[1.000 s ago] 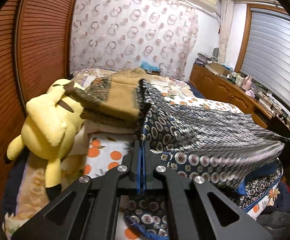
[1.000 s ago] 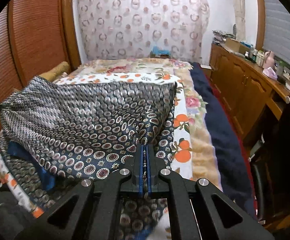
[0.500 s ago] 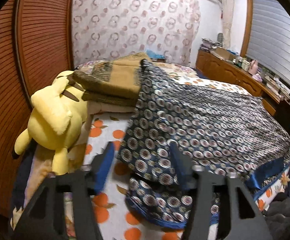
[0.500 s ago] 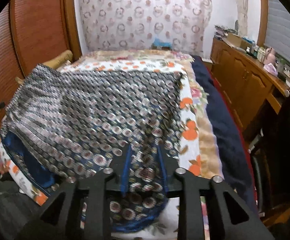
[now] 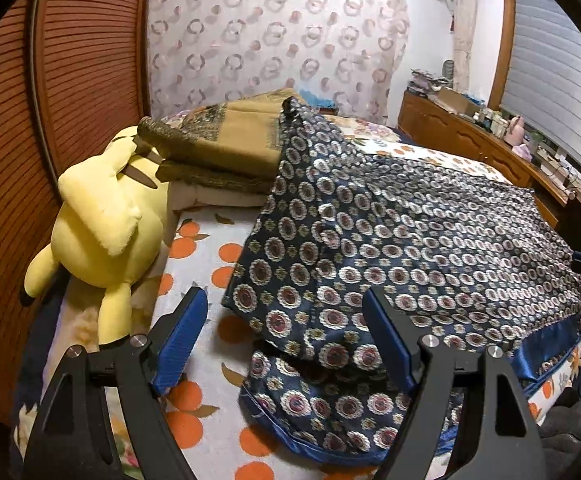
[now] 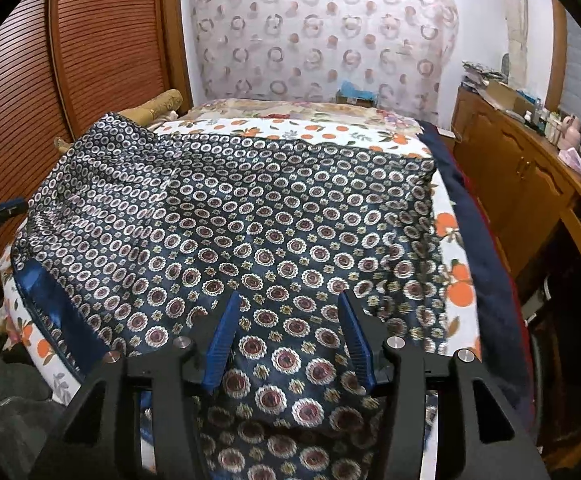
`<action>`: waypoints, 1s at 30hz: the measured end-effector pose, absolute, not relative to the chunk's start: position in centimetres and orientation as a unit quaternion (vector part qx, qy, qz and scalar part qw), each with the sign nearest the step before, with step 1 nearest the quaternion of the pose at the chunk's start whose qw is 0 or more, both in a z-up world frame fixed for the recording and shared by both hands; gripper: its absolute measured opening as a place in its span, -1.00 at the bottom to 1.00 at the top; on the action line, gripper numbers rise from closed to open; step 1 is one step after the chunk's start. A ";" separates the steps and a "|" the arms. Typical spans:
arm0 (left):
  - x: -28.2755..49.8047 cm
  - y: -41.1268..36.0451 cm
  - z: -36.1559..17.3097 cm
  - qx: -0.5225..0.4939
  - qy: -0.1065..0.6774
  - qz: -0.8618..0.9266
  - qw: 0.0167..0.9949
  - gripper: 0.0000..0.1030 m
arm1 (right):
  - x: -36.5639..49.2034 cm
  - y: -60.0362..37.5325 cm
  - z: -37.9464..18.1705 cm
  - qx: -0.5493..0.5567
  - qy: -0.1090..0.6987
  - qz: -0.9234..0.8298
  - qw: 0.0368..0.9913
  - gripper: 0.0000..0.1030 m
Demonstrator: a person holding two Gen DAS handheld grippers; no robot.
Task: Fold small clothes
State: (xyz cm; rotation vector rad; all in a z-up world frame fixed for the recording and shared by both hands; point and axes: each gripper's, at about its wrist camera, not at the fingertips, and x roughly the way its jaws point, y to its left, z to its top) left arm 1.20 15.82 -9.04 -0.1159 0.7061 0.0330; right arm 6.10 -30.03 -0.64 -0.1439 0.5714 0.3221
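Both jaws are opening, the left gripper (image 5: 282,320) and right gripper (image 6: 288,320) releasing the patterned silk scarf (image 6: 250,216) spread ahead on the bed (image 5: 210,240), so I'd back off cleanly without snagging the fold.

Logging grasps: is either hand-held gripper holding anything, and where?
Nothing. Both the left hand-held gripper and the right are opening above the patterned cloth, pads clear.
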 end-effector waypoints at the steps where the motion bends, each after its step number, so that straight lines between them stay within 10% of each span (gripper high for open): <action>1: 1.4 15.9 -9.2 -0.056 0.348 0.019 0.936 0.56 | 6.6 -30.0 -1.0 -0.068 0.283 0.158 0.944 0.02; 12: 2.8 17.1 -11.1 -0.076 0.379 0.027 0.922 0.56 | 8.5 -29.3 -3.7 -0.083 0.284 0.122 0.947 0.04; 18: 2.6 16.9 -11.5 -0.081 0.384 0.014 0.919 0.55 | 7.8 -29.5 -4.2 -0.081 0.272 0.119 0.951 0.42; 30: 2.3 16.1 -11.5 -0.103 0.390 -0.033 0.914 -0.89 | 7.5 -29.9 -4.5 -0.080 0.265 0.120 0.953 0.54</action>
